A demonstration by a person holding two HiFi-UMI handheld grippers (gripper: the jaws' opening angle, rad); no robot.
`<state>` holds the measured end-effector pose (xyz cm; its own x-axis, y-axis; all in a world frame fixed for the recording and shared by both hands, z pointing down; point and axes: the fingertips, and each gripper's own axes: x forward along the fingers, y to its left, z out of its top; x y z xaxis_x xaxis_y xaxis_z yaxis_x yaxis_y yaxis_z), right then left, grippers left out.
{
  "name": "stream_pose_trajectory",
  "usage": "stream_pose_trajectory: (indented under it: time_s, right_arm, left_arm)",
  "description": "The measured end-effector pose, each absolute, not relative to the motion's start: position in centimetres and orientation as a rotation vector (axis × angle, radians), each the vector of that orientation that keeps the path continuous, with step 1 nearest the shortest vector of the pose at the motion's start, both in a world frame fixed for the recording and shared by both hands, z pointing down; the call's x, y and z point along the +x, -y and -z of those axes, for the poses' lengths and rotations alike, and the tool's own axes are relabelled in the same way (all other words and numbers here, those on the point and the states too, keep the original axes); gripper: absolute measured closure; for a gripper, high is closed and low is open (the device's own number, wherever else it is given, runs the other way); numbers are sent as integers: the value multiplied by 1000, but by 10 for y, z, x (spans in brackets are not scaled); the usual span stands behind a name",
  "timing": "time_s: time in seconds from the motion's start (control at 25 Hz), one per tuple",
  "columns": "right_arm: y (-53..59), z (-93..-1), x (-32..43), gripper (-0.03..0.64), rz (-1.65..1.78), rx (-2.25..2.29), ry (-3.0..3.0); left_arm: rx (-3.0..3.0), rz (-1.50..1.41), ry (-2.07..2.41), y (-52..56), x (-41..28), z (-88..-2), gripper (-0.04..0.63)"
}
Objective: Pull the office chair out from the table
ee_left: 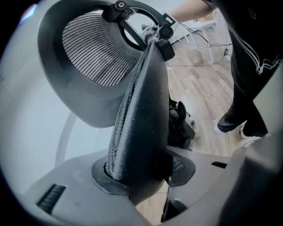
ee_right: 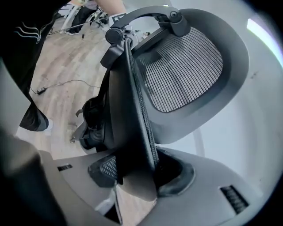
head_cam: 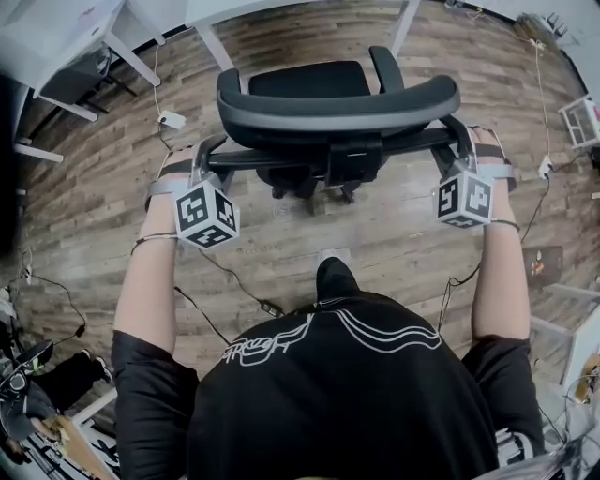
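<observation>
The chair (head_cam: 337,103) stands on the floor (head_cam: 281,234) between the two grippers, its seat on their far side and the worktop (head_cam: 225,11) beyond that, apart from the chair. The left hand-held gripper (head_cam: 210,155) pinches the left edge of the backrest (ee_left: 141,110). The right hand-held gripper (head_cam: 461,142) pinches the right edge. In each gripper view the edge runs up from between the pads, which press on it from both sides.

The chair looks largely out already, so I judge the step to be the last of the pull. To do it well, draw both grippers back level and at the same pace, so the chair rolls straight and does not swivel. The pinch is on a narrow, curved edge and could slip if the pull turns upward or one side leads. A cable (head_cam: 234,281) lies on the floor nearer the person than the left hand-held gripper. Stop the casters short of it.
</observation>
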<state>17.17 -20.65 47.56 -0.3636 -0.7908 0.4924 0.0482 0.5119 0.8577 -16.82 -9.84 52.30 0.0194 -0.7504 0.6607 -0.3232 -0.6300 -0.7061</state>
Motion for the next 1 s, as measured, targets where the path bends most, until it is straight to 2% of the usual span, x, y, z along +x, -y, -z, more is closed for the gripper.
stream_pose_trajectory:
  time_s: [0.2,0.44,1.0]
  right_arm:
    - [184,-476,179,409,990,674,1694]
    - [158,-478,192,345,836,800,1711]
    - [40,-452,216,327,730,986,1774]
  left_arm:
    - [-1950,1646,-1092,71,-161,-526,434]
    - [-1980,1657,-1121,38,-163,-529,348]
    - [-2131,1374,-1296,-49,-156,-493,334]
